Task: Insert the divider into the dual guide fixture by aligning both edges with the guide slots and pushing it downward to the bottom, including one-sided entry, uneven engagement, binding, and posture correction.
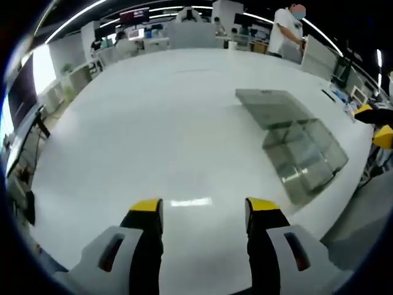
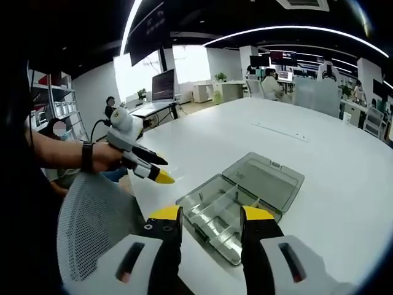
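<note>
Both tongs (image 2: 209,216) short of box (image 2: 239,203)

Your left hand-held gripper (image 1: 204,212) has its yellow-tipped jaws parted, with nothing between them. Your right hand-held gripper (image 2: 211,216) likewise has its jaws apart and empty. In the right gripper view, your left hand (image 2: 105,155), a dark band at the wrist, grips the left hand-held gripper, jaw tips pointing rightward and slightly down.

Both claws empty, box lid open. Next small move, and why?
Probably bring the right claw down toward the open clear organizer box just ahead of it: both claws are open and hold nothing. The left claw hovers over bare white table, farther away.
</note>
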`<action>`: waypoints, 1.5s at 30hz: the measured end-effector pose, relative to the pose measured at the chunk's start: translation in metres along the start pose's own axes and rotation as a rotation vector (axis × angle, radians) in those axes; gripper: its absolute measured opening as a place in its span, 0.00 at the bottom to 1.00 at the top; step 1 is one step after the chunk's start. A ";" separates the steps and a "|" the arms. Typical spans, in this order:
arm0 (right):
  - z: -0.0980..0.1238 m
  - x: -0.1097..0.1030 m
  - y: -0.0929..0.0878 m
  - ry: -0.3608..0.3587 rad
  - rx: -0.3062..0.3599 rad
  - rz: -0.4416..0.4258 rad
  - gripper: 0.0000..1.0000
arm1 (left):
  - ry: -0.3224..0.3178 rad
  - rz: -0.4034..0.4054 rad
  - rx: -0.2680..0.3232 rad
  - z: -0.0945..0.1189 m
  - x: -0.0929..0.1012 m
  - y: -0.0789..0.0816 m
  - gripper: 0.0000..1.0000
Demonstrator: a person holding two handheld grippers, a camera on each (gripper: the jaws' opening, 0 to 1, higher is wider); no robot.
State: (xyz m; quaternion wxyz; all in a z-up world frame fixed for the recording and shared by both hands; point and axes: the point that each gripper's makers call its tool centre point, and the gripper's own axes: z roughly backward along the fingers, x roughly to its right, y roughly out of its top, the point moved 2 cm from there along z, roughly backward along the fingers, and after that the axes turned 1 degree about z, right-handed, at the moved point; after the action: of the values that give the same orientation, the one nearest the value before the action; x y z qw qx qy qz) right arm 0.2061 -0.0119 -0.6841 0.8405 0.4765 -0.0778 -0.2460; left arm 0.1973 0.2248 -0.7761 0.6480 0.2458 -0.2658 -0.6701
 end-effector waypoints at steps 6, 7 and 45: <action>0.002 -0.002 -0.001 -0.005 0.006 -0.021 0.33 | 0.016 -0.004 -0.027 -0.006 -0.002 -0.005 0.47; 0.001 -0.002 -0.002 -0.006 0.003 -0.021 0.33 | 0.017 -0.005 -0.027 -0.007 -0.002 -0.005 0.47; -0.002 -0.003 -0.003 0.003 -0.001 -0.040 0.32 | 0.036 -0.017 -0.060 -0.022 -0.007 -0.005 0.30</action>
State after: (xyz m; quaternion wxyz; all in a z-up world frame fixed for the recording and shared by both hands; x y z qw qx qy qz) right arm 0.2031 -0.0103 -0.6878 0.8359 0.4777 -0.0669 -0.2619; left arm 0.2086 0.2308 -0.7954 0.6541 0.2405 -0.2319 -0.6786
